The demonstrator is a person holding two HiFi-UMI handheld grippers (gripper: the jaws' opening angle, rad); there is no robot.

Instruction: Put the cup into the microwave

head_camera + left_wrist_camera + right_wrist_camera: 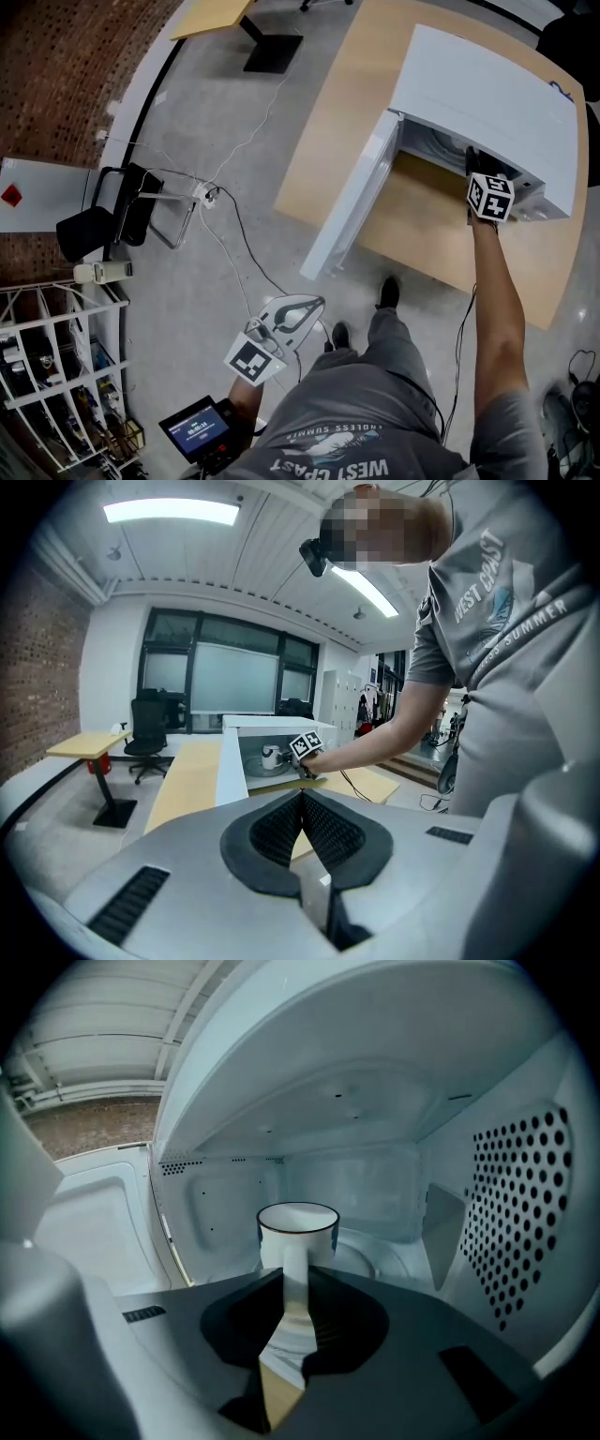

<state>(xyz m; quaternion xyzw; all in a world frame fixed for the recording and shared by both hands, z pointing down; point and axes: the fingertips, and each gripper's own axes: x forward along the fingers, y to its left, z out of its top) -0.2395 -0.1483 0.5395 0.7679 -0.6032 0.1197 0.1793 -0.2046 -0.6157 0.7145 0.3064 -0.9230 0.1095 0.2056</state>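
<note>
The cup (298, 1232) is inside the microwave (356, 1101), gripped by its handle, on which the right gripper (295, 1279) is clamped. Setting down and release are judged to be left. The cup is upright, long axis vertical, mouth up, handle toward the microwave's opening. The left gripper (302, 803), jaws together on nothing, is held outside the microwave.

Fingers (352, 1321) apparently hide the base of the cup (298, 1227).

Office-type rm: wood desks (337, 131), office chair (147, 728), brick wall (66, 84).
</note>
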